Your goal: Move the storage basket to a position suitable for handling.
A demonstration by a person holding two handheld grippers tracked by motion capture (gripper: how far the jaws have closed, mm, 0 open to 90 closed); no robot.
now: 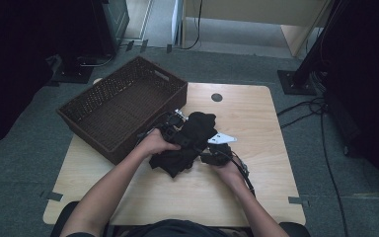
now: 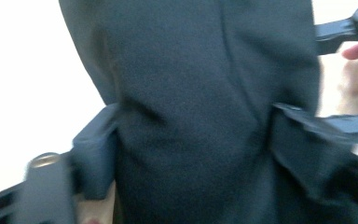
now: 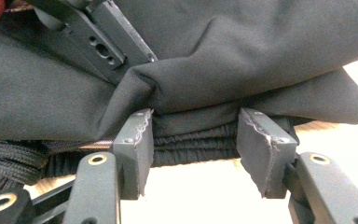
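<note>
Left gripper point(image 1: 173, 129) has its jaws spread pretty wide with the black garment point(image 1: 190, 140) bunched right between them; in the left gripper view the cloth point(image 2: 205, 107) fills the gap from pad to pad, but it's too blurry to say whether the pads actually pinch it. Right gripper point(image 3: 193, 140) is about half open, and its pads sit against a folded, elasticated edge of the cloth from both sides, so it looks clamped on that. The garment lies crumpled mid-table, between both hands, just beside the near corner of the brown wicker basket point(image 1: 98, 143). The basket hangs over the table's far-left edge. Loads of bare wooden table point(image 1: 256, 128) to the right and toward the person. Grey carpet point(image 1: 24, 163) all around, with cables trailing on the right.
</note>
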